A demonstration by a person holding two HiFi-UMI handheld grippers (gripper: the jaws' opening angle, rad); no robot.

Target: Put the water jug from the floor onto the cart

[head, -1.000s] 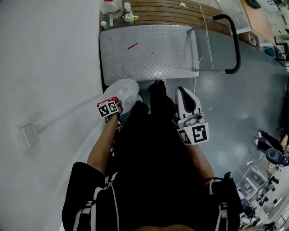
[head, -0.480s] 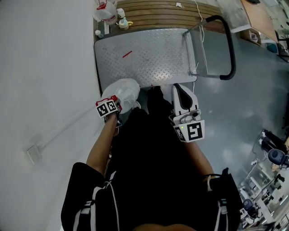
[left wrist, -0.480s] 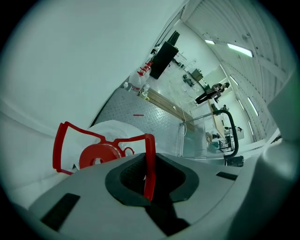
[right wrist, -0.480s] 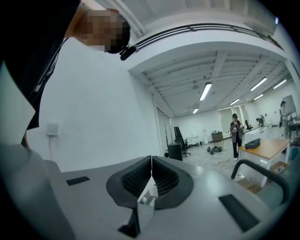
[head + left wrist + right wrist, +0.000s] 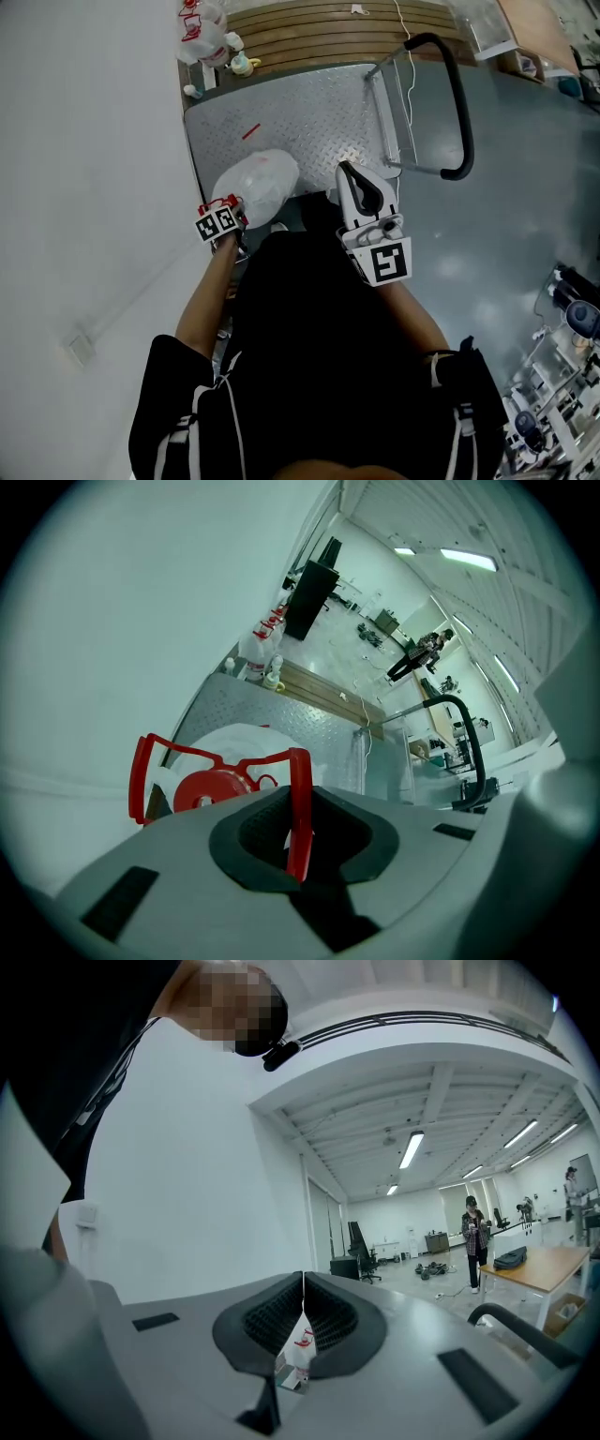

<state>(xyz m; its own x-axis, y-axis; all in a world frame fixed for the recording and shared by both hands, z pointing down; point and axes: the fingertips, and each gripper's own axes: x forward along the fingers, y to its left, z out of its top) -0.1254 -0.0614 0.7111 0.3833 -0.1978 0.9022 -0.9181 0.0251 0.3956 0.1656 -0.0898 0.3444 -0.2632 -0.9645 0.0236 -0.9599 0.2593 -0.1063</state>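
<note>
L hand-held gripper [image 5: 300, 841] clamped, pointing down — R hand-held gripper [image 5: 302, 1321] shut, level.

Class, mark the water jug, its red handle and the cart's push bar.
water jug [image 5: 258, 183], head view, translucent body.
red handle [image 5: 299, 803], left gripper view, upright bar.
push bar [image 5: 465, 122], head view, black curved tube.

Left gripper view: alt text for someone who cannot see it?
The left tool, jaws just eased slightly wider, grips the red handle of a water jug; beyond it lies a diamond-plate cart whose black push handle curves at right.
</note>
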